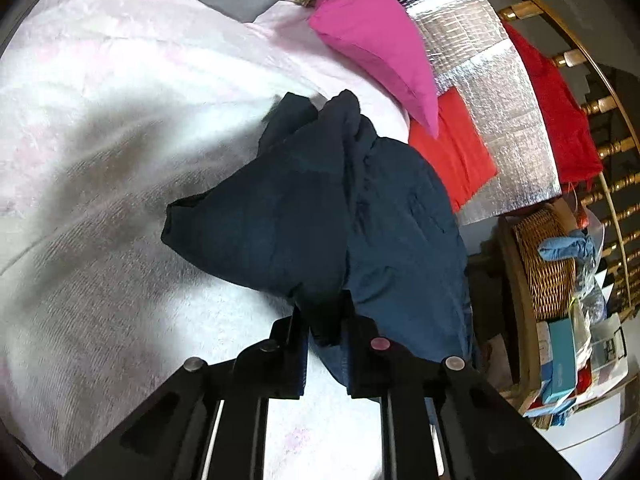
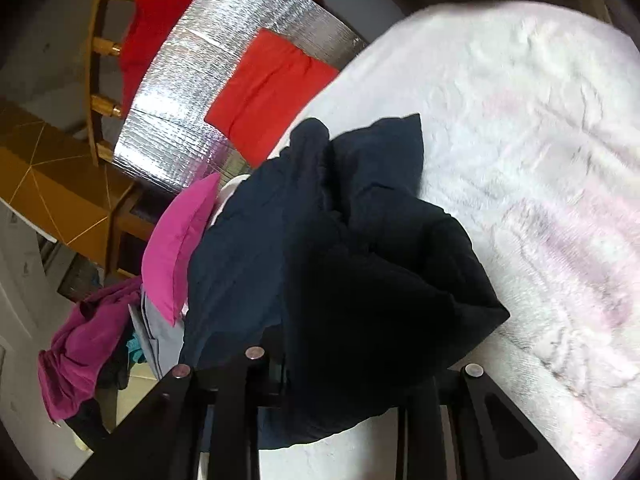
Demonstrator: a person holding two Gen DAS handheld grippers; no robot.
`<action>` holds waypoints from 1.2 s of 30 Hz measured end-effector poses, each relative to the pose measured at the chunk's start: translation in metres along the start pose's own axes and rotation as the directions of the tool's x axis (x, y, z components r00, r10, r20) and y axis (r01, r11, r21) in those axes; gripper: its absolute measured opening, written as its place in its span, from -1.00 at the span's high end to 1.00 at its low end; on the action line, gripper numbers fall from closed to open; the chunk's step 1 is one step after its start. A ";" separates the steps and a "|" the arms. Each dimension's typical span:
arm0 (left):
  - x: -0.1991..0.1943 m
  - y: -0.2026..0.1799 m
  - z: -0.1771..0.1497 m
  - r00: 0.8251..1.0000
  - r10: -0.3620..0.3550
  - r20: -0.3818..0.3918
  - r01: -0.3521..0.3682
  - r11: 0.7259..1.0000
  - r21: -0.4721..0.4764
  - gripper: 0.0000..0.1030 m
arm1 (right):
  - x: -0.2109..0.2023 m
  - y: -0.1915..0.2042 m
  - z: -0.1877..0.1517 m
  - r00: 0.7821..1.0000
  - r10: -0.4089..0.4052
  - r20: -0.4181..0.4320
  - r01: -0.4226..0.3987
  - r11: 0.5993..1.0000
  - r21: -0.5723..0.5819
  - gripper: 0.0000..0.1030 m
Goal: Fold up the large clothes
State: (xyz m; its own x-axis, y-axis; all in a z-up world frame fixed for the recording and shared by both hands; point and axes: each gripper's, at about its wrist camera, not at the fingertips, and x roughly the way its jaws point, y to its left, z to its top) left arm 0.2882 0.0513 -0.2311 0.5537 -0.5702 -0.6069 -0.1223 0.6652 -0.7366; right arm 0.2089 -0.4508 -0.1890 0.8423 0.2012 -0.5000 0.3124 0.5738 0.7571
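My left gripper (image 1: pixel 325 322) is clamped on a bunched edge of the navy garment (image 1: pixel 320 208). My right gripper (image 2: pixel 344 376) pinches another fold. The garment is heaped on the white bedspread (image 1: pixel 100 200), beside the pink pillow (image 1: pixel 372 36).

Pale pink-white fleecy blanket (image 1: pixel 120 160) spread across the surface. Navy garment (image 1: pixel 304 208) bunched in a heap on it. Magenta pillow (image 1: pixel 372 36) at the blanket's edge, against the silver foil sheet (image 1: pixel 496 92) with an orange-red cloth (image 1: pixel 456 152) flat on it.
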 end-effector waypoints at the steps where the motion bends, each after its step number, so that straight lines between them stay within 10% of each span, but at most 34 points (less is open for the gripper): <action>1: -0.002 0.000 -0.001 1.000 -0.002 -0.004 0.002 1.000 0.002 0.73 | -0.003 0.000 0.000 1.000 0.002 0.002 -0.002 1.000 0.002 0.47; 9: -0.001 -0.006 -0.014 0.997 0.052 -0.049 -0.050 0.998 0.048 0.72 | -0.025 -0.013 -0.002 1.000 -0.023 0.009 0.023 0.999 0.033 0.46; 13: 0.012 0.007 -0.008 0.992 0.065 -0.104 -0.068 0.997 -0.022 0.44 | -0.009 -0.028 -0.003 0.996 -0.078 -0.051 0.082 0.993 0.086 0.27; 16: 0.011 0.017 -0.001 0.987 0.113 -0.115 -0.121 0.991 -0.063 -0.15 | -0.009 -0.033 -0.003 0.996 -0.057 -0.067 0.066 0.988 0.138 0.19; 21: -0.003 0.030 0.012 0.996 0.068 -0.058 -0.075 0.988 -0.134 -0.23 | -0.015 -0.045 0.000 0.997 -0.040 -0.064 0.052 0.978 0.204 -0.08; 27: 0.012 0.030 0.017 0.996 0.065 -0.062 -0.072 0.990 -0.118 0.00 | -0.011 -0.062 -0.001 0.999 -0.002 -0.041 0.013 0.960 0.281 -0.16; 36: 0.004 -0.001 0.017 0.998 0.064 0.027 -0.064 0.998 0.010 0.56 | -0.031 -0.019 -0.002 0.997 -0.043 0.066 0.042 0.999 0.021 0.33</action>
State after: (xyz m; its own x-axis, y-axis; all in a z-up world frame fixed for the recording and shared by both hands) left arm 0.3046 0.0568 -0.2276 0.5667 -0.5136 -0.6442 -0.1494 0.7049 -0.6934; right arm 0.1760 -0.4659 -0.1885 0.8553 0.1232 -0.5032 0.3564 0.5649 0.7442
